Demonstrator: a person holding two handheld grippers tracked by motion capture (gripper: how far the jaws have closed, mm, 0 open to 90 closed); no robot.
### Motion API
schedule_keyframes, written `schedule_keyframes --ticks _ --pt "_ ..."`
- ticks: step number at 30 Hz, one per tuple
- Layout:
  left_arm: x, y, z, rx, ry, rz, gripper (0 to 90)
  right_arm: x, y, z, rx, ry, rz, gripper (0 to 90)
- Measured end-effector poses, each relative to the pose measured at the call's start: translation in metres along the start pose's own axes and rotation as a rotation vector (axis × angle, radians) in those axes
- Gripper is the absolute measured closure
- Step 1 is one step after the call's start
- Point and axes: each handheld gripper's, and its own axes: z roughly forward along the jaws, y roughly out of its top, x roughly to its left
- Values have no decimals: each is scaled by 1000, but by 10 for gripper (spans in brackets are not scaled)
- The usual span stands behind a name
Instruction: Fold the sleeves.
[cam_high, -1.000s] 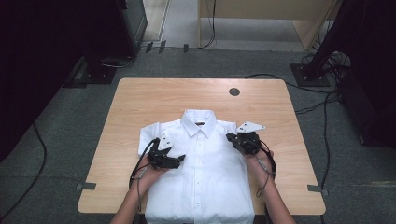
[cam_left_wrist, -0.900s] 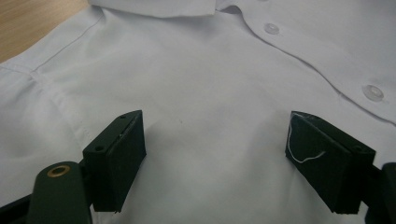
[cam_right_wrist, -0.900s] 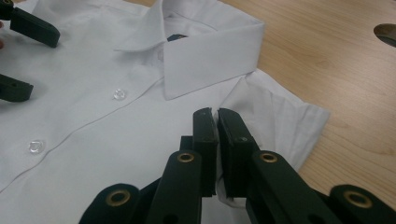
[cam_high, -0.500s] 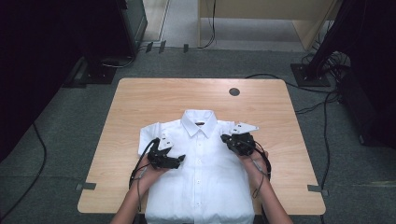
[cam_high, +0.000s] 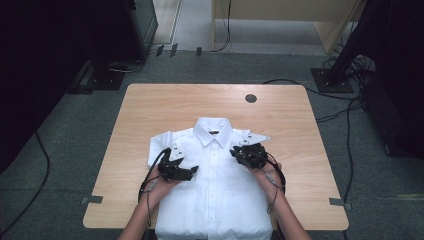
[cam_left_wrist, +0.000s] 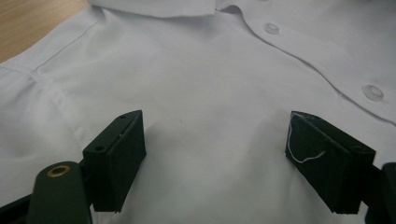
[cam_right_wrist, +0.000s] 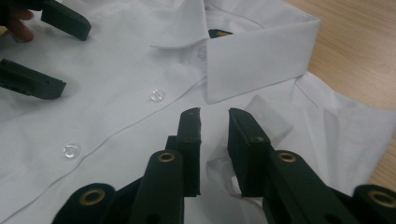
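Both grippers, left gripper (cam_high: 192, 170) spread wide, right gripper (cam_high: 233, 151) just parting, empty, over white shirt (cam_high: 215, 200).

High view looks down from above; both gripper views sit close over the shirt (cam_high: 212, 185).

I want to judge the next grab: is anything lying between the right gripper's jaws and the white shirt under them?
Nothing visible is in the way. The right gripper hangs just over the shirt, below its collar; its jaws have just been opening a little, with only a narrow gap and no cloth pinched. The left gripper is across the placket.
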Motion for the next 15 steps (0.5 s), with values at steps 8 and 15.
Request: schedule_keyframes --ticks 8,15 --pt "0 0 0 -2 0 -3 199 8 9 -7 -21 36 -8 688" --pt "0 0 0 -5 0 -5 199 11 15 -13 -32 56 -6 635"
